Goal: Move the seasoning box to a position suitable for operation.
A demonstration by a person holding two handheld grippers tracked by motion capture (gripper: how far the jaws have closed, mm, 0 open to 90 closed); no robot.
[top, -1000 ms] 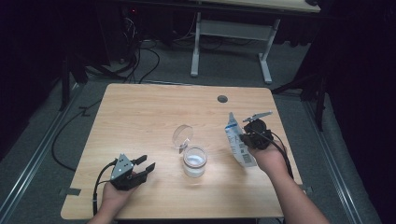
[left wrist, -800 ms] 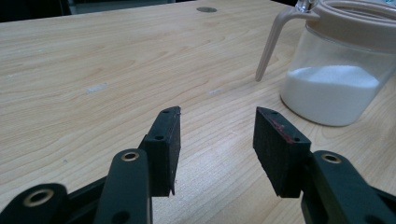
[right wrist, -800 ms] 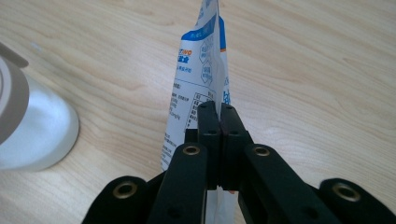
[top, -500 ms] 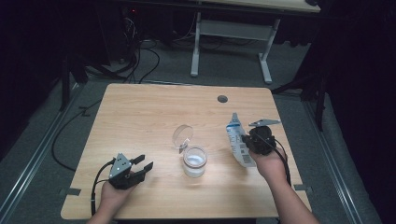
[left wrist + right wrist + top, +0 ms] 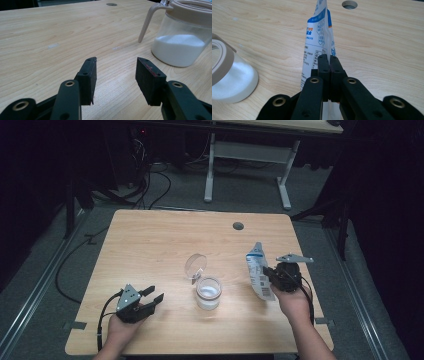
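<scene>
A clear jar (image 5: 208, 293) half full of white powder stands mid-table with its hinged lid (image 5: 195, 266) flipped up. To its right, my right gripper (image 5: 268, 275) is shut on a white and blue pouch (image 5: 258, 270), which stands upright on the table. In the right gripper view the jaws (image 5: 329, 60) pinch the pouch (image 5: 319, 32) flat, and the jar (image 5: 229, 77) sits at the left. My left gripper (image 5: 154, 293) rests open near the front left of the table with nothing in it. Its view has the open jaws (image 5: 116, 66) aimed toward the jar (image 5: 180, 47).
The wooden table (image 5: 150, 240) has a round cable hole (image 5: 238, 226) near its far edge. Beyond the table stand a white desk frame (image 5: 280, 175) and floor cables (image 5: 150, 180). Bare wood lies between the left gripper and the jar.
My right hand has shifted slightly to the right and toward the table's front edge, carrying the pouch with it. The left hand and the jar have stayed put.
</scene>
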